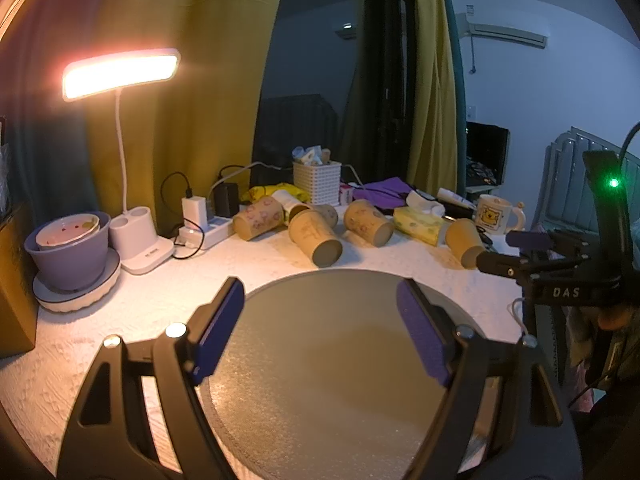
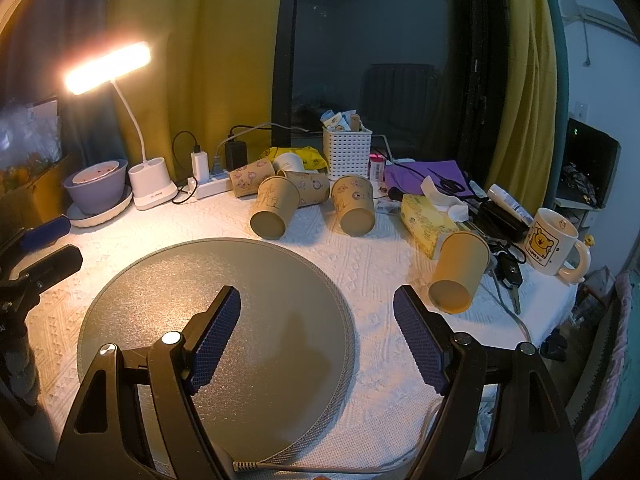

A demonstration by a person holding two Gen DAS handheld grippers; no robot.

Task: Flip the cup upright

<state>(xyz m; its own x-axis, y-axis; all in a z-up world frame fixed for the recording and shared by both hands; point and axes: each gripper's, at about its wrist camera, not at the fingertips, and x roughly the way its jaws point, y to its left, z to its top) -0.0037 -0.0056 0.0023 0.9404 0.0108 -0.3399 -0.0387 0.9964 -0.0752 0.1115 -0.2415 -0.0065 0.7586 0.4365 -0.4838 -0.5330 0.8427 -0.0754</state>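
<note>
Several tan paper cups lie on their sides on the white textured cloth beyond a round grey mat [image 1: 328,360] [image 2: 224,320]. One cup [image 1: 464,242] [image 2: 460,272] lies apart at the right, its base toward me. Two more lie in the middle [image 2: 276,208] [image 2: 354,204], with others behind them [image 1: 256,218]. My left gripper [image 1: 320,312] is open and empty over the mat. My right gripper [image 2: 316,312] is open and empty over the mat's right edge, left of the lone cup; it also shows at the right in the left wrist view [image 1: 516,250].
A lit desk lamp [image 1: 120,74] with a white base, a purple bowl [image 1: 68,252] and a power strip [image 1: 204,232] stand at the back left. A white basket [image 2: 347,152], a yellow tissue pack [image 2: 426,218], a bear mug [image 2: 554,246] and keys [image 2: 510,276] crowd the back and right.
</note>
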